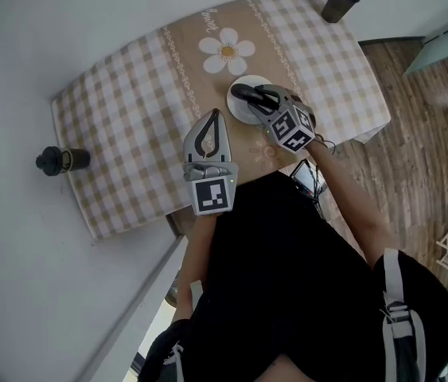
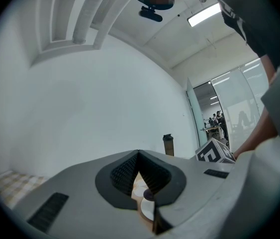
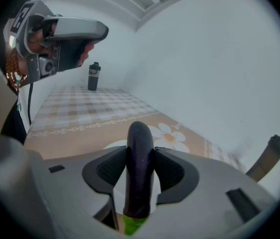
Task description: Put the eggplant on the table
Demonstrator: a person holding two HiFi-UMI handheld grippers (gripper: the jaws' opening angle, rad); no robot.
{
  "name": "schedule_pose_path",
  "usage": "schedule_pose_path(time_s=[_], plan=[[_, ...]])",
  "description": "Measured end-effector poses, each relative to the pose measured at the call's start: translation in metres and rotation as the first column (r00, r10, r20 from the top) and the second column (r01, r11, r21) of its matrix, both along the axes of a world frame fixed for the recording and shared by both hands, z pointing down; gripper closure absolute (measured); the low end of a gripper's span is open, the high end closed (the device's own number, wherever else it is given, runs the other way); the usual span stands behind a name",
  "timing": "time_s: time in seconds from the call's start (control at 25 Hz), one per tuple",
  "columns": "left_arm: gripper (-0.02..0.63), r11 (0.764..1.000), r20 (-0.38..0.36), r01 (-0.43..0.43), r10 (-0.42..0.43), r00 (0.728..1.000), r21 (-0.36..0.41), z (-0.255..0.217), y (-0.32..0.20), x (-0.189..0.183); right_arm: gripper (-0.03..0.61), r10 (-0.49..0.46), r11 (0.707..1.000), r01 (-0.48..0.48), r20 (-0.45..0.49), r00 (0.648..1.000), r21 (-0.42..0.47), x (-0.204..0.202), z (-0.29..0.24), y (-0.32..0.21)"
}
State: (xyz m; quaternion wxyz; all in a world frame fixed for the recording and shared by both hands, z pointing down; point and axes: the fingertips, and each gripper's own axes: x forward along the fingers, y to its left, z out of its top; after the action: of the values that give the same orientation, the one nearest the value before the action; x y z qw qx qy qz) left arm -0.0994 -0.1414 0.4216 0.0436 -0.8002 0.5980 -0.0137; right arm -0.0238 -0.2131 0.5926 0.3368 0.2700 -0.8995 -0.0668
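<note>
Eggplant (image 3: 139, 158): smooth, glossy skin; duller stem end.
Right gripper (image 3: 140, 151): matt grey plastic shell; ribbed black pads (image 3: 109, 169), rubber-like.
Tablecloth (image 1: 128, 102): matt checked cloth.
Plate (image 1: 241, 111): smooth white, slight sheen.
Bottle (image 1: 341, 0), 1 o'clock: matt dark plastic.
Floor (image 1: 414, 118), 3 o'clock: wood-grain planks.

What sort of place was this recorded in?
Probably a staged dining corner inside an office or lab: a table with a checked cloth stands against plain white walls, with a wood-look floor beside it. A glass partition has people at desks beyond.
</note>
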Motion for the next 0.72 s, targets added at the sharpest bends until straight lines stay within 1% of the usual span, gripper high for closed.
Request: schedule_pose_path(time_s=[0.08, 0.2, 0.24, 0.32, 0.48, 0.6, 0.72], plan=[[0.612, 1.0, -0.029, 0.0, -0.001, 1.0, -0.007, -0.012, -0.001, -0.012, 0.391, -0.004, 1.0, 0.003, -0.045, 0.999, -0.02, -0.006, -0.003, 0.0], [0.612, 1.0, -0.095, -0.001, -0.001, 0.995, -0.022, -0.032, 0.002, -0.015, 0.391, -0.015, 0.999, 0.007, -0.148, 0.989, -0.054, 0.007, -0.017, 0.006], [0.612, 1.0, -0.094, -0.002, -0.001, 0.996, -0.026, -0.035, 0.002, -0.018, 0.385, -0.018, 0.998, 0.009, -0.153, 0.988, -0.061, 0.005, -0.018, 0.007], [0.612, 1.0, -0.06, 0.0, -0.002, 0.998, -0.024, -0.029, 0.002, -0.023, 0.382, -0.019, 0.998, 0.013, -0.117, 0.993, -0.059, -0.006, -0.01, 0.005], [0.612, 1.0, -0.008, 0.007, -0.007, 1.0, -0.009, 0.003, 0.004, -0.002, 0.382, -0.009, 1.0, 0.009, -0.027, 1.0, -0.028, 0.002, 0.014, 0.003], [0.612, 1.0, 0.003, 0.009, -0.009, 1.0, -0.013, 0.009, 0.003, 0.001, 0.382, 0.009, 1.0, -0.009, 0.038, 0.999, -0.009, 0.005, 0.0, -0.002], [0.612, 1.0, -0.003, 0.008, -0.008, 1.0, -0.018, 0.005, 0.001, -0.001, 0.382, 0.036, 0.999, -0.036, 0.113, 0.993, 0.001, 0.005, -0.034, -0.007]])
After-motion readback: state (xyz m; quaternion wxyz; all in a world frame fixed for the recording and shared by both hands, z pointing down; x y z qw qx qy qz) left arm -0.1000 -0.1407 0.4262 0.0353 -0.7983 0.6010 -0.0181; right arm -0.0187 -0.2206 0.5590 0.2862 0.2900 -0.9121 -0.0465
